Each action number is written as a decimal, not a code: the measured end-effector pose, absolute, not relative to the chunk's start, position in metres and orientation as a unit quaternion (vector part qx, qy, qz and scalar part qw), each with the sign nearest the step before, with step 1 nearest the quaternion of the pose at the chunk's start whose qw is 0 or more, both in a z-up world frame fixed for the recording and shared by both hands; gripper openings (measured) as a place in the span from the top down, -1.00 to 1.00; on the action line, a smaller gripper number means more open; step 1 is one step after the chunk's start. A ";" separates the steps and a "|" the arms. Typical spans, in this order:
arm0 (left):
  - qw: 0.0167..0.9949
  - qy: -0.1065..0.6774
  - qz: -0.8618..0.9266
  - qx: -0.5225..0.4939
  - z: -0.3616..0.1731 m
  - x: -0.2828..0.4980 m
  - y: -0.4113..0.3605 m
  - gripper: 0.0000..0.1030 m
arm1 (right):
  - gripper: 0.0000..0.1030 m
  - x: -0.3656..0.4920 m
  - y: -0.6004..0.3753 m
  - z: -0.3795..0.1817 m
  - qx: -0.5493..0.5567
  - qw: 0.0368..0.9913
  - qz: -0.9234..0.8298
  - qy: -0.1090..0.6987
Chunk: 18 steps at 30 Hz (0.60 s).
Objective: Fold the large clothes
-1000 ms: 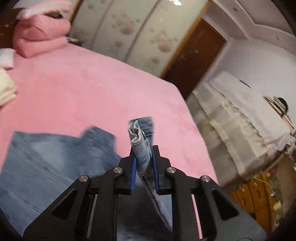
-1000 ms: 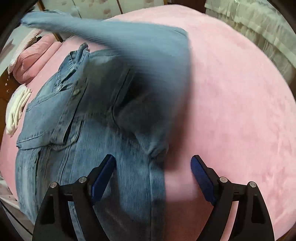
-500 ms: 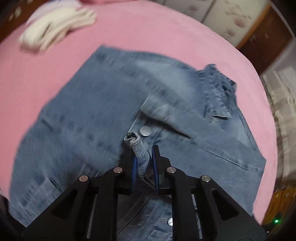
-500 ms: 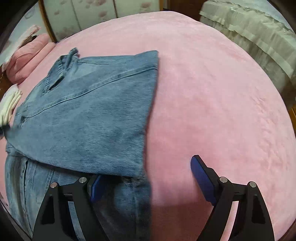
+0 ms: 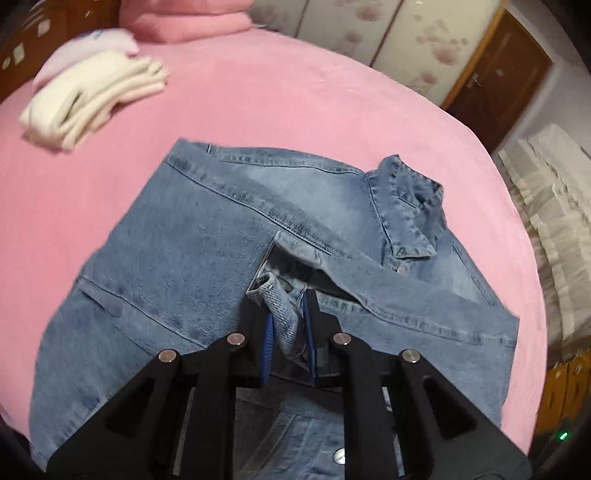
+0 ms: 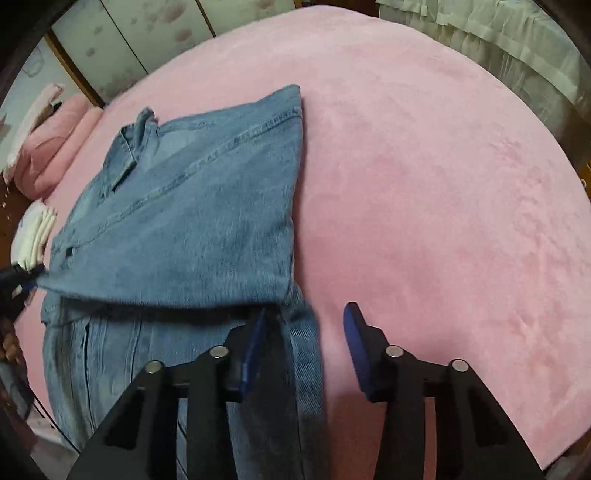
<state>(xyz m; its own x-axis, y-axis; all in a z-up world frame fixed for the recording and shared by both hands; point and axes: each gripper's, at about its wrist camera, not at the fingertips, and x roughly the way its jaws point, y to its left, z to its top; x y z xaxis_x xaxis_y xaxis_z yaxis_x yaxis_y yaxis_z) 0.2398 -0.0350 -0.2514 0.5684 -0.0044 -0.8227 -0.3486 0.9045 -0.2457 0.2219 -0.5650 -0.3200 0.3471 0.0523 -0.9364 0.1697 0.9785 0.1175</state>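
I find no writing to read from either of my claws. The denim jacket (image 5: 229,258) shows only seams, stitching and plain metal buttons, with no label or brand that I can make out. The pink bedspread (image 6: 424,184) is bare of print, and the closet doors (image 5: 369,33) carry only a faded flower pattern, no words or numbers.

jacket (image 5: 207,266) on bed (image 5: 295,103), ahead of fingers | folded clothes (image 5: 92,96) beyond jacket, far left
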 end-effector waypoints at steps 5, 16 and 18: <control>0.794 0.557 0.182 -0.161 -0.286 0.237 -0.023 0.30 | 0.20 0.208 -0.572 -0.303 0.147 0.805 -0.036 0.573; 0.835 0.509 0.049 -0.202 -0.254 0.233 -0.086 0.10 | 0.83 0.251 -0.490 -0.294 0.219 0.802 0.108 0.545; 0.797 0.551 0.028 -0.245 -0.276 0.246 -0.103 0.13 | 0.95 0.261 -0.463 -0.310 0.237 0.781 0.160 0.556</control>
<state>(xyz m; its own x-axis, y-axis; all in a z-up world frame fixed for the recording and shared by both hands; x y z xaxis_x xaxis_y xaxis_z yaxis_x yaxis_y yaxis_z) 0.2462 -0.1027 -0.2760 0.3906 -0.2250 -0.8926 -0.3143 0.8788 -0.3591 0.2608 -0.4626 -0.3104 0.3305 0.5127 -0.7924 0.0137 0.8369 0.5472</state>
